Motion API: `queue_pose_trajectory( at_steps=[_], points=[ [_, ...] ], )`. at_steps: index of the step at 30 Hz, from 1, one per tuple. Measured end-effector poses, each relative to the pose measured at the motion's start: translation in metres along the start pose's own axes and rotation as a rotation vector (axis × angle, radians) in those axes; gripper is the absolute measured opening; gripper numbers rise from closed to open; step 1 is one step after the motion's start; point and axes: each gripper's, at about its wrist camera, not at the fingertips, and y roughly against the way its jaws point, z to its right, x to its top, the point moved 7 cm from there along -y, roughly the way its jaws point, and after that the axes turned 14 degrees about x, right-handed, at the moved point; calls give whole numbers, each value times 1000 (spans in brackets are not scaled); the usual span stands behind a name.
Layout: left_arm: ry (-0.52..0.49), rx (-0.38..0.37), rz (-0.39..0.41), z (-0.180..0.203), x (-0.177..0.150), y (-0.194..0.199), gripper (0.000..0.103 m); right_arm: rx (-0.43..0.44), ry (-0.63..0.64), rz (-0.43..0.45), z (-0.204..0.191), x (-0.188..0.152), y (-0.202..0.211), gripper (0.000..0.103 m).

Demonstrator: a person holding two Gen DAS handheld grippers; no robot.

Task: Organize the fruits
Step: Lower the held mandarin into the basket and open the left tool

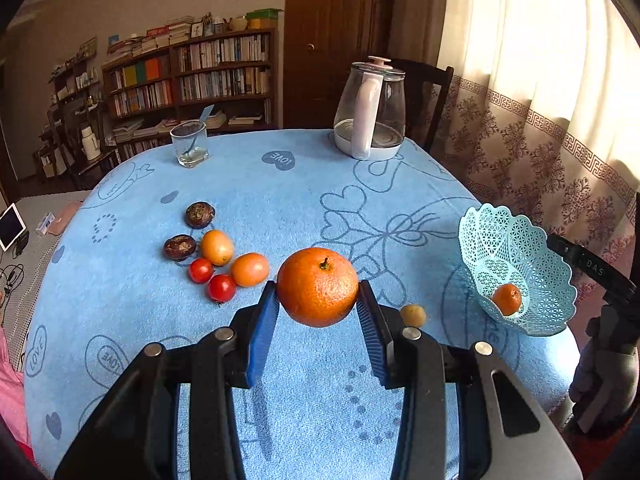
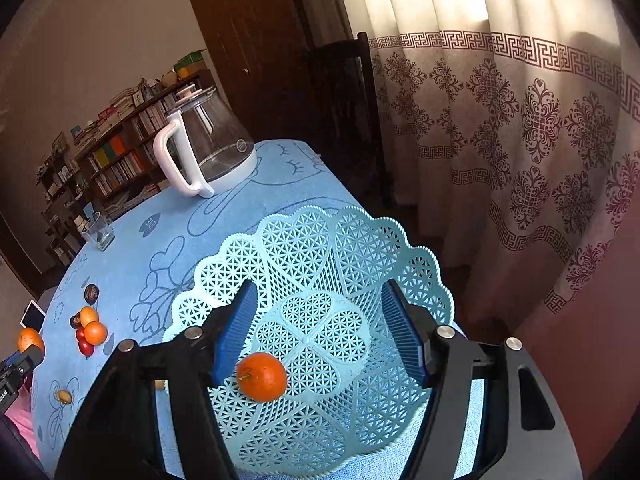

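Observation:
My left gripper (image 1: 318, 300) is shut on a large orange tangerine (image 1: 317, 286), held above the blue tablecloth. A light blue lattice basket (image 1: 516, 240) stands at the right with a small tangerine (image 1: 506, 299) in it. My right gripper (image 2: 316, 324) is open, its fingers over the basket (image 2: 320, 248), with the small tangerine (image 2: 262, 376) lying loose below the left finger. On the cloth to the left lie two orange kumquats (image 1: 217, 247), two red cherry tomatoes (image 1: 221, 288) and two dark brown round fruits (image 1: 200, 215). A small yellowish fruit (image 1: 413, 315) lies beside my left gripper's right finger.
A glass kettle (image 1: 370, 114) with a white handle stands at the back of the table. A drinking glass (image 1: 189, 143) with a spoon stands at the back left. A dark chair (image 1: 424, 96) is behind the kettle, curtains on the right, bookshelves behind.

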Motion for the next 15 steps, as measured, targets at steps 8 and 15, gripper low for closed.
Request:
queue_pose_trajectory(
  at_steps=[8,15],
  points=[
    [-75,-95,10,58,11,-5,41,-29,24,148,1,21,35,87],
    [-162,-192,6,118,11,-8,41,-1,-12,119,8,15,29,93]
  ],
)
